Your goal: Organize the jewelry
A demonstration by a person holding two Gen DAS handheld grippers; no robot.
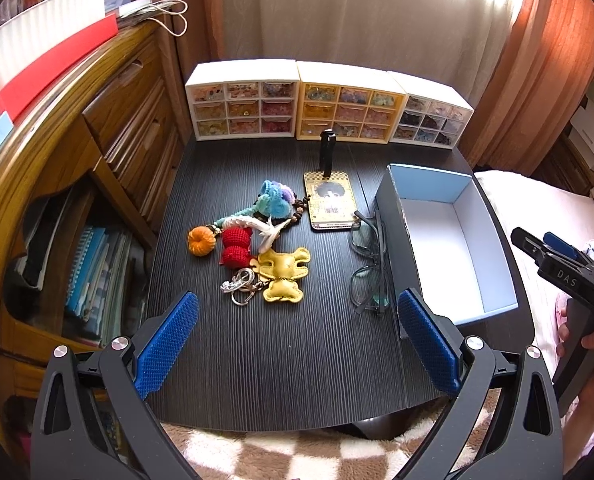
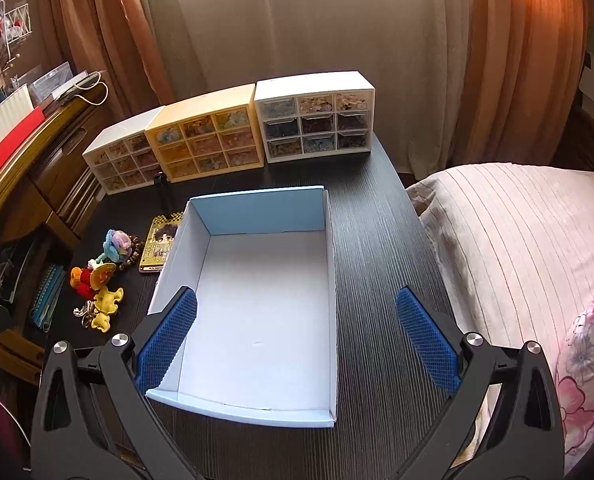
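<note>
Opening step, nothing sorted; left gripper [image 1: 297,320] fingers spread, empty, facing trinket pile [image 1: 253,248] on worktop [image 1: 289,368]; right gripper [image 2: 297,332] likewise, above empty box [image 2: 257,320]; next: grasp one trinket.

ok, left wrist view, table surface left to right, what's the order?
orange pumpkin charm → red crochet charm → yellow leather bear charm → eyeglasses → open blue box
</note>
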